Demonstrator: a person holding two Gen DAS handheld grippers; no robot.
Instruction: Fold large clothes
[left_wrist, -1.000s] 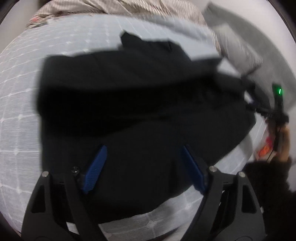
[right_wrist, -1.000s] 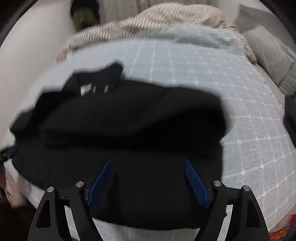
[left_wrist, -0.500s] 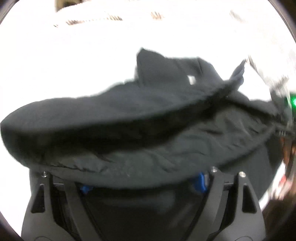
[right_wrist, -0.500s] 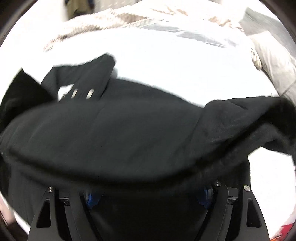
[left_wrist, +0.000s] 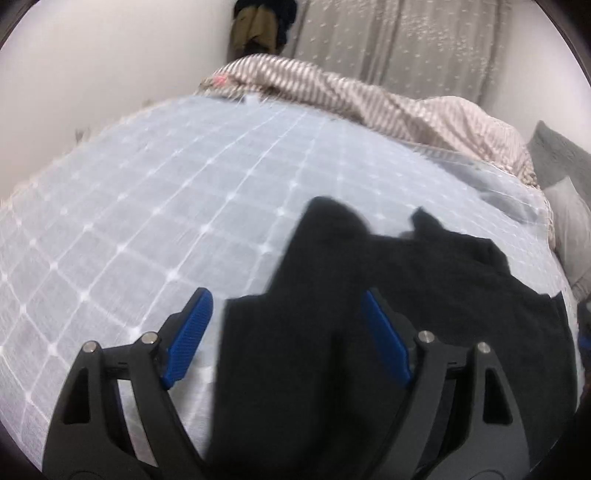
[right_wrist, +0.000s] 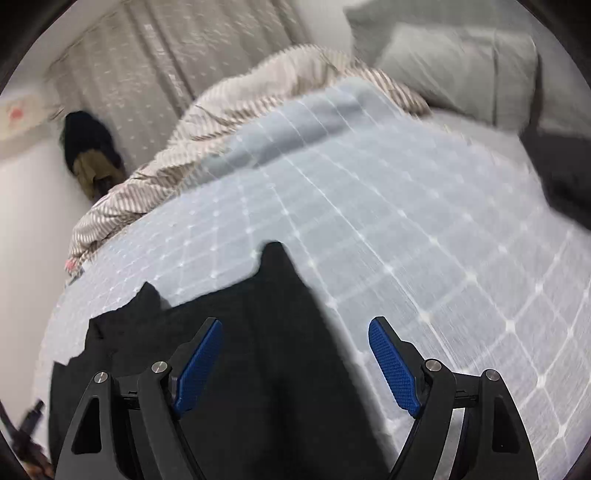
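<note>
The black garment (left_wrist: 406, 332) runs off the bottom of the left wrist view, and its near hem lies hidden behind the frame of the left gripper (left_wrist: 286, 332). Its dark cloth shows almost no folds or seams, so the layering cannot be told. In the right wrist view the garment's lower part is likewise cut off, behind the right gripper (right_wrist: 295, 362). A dark object (right_wrist: 29, 424) at the lower left edge is cropped and too blurred to identify. The dark shape (right_wrist: 561, 177) at the right edge is cut off as well. The hanging clothes (left_wrist: 264, 26) are cropped by the top edge.
</note>
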